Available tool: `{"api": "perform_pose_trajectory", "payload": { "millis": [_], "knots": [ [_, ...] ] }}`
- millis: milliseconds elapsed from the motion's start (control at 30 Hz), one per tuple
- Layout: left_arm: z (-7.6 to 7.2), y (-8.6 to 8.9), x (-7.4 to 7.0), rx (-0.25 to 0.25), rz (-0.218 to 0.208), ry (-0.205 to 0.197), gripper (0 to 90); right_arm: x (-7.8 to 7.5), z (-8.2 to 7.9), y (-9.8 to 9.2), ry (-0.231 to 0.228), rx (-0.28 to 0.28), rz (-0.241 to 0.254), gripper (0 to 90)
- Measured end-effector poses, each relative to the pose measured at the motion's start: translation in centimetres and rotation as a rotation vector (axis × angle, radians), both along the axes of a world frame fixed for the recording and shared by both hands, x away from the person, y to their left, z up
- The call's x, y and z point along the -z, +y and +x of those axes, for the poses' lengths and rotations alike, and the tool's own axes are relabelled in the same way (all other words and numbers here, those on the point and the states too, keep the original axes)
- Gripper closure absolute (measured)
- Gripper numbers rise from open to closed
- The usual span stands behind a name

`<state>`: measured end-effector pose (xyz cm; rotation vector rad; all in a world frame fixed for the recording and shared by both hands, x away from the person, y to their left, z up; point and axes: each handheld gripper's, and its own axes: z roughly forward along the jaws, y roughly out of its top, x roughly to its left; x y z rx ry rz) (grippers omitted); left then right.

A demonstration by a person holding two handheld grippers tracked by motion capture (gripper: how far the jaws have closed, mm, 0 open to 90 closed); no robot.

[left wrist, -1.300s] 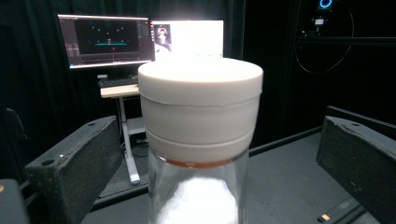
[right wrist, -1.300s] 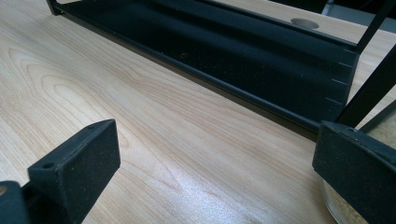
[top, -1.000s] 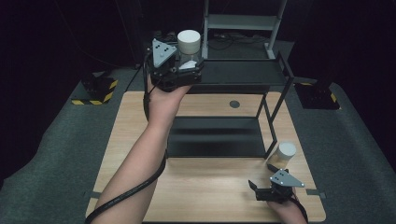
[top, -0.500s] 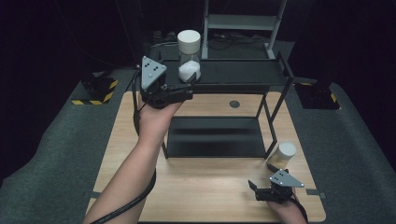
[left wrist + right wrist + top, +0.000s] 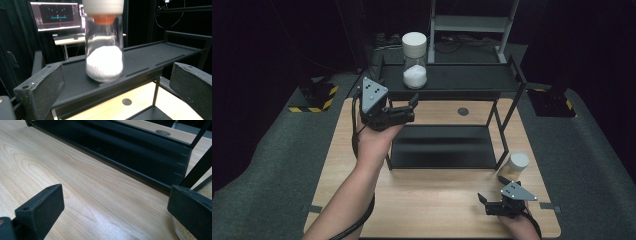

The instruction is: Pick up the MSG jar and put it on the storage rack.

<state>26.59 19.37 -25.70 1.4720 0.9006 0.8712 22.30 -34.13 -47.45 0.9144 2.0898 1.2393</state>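
Nearest the person, the right gripper (image 5: 495,203) rests low on the wooden table (image 5: 432,200) close to its near right corner, jaws spread with nothing between them. In the right gripper view bare wood lies between the jaws, and the rim of a second jar (image 5: 515,166) with tan contents shows just beside one jaw; whether they touch cannot be told. That jar stands on the table at the near right foot of the black shelf rack (image 5: 507,85).

Farther out, the left gripper (image 5: 408,107) is held above the table, in front of the rack's top shelf at its left end, jaws wide apart and holding nothing. In the left gripper view the jar (image 5: 104,42) sits between the two jaws but beyond them, apart from both.

This jar stands upright on the top shelf, near its front edge and left of centre. It is clear glass with a white lid, an orange band under the lid, and white powder heaped in the bottom third. No label or writing can be read on it. The shelf to its right is bare, as is the lower shelf.

Beyond the rack a lit monitor (image 5: 58,15) stands on a desk; its text is too small to read.
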Motion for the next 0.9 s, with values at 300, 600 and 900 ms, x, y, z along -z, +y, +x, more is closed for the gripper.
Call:
{"api": "perform_pose_trajectory", "payload": {
  "millis": [300, 600, 900],
  "knots": [
    [-0.5, 0.4, 2.1, 0.015, 0.002, 0.037, 0.4, 0.0, 0.0, 0.0, 0.000, 0.000, 0.000, 0.0],
    [-1.3, 0.3, 4.5, 0.025, 0.019, 0.069, 0.4, 0.0, 0.0, 0.0, -0.002, -0.001, -0.002, 0.0],
    [-1.8, 0.2, 7.0, 0.040, 0.044, 0.110, 0.4, 0.0, 0.0, 0.0, -0.002, -0.002, -0.003, 0.0]
  ]
}}
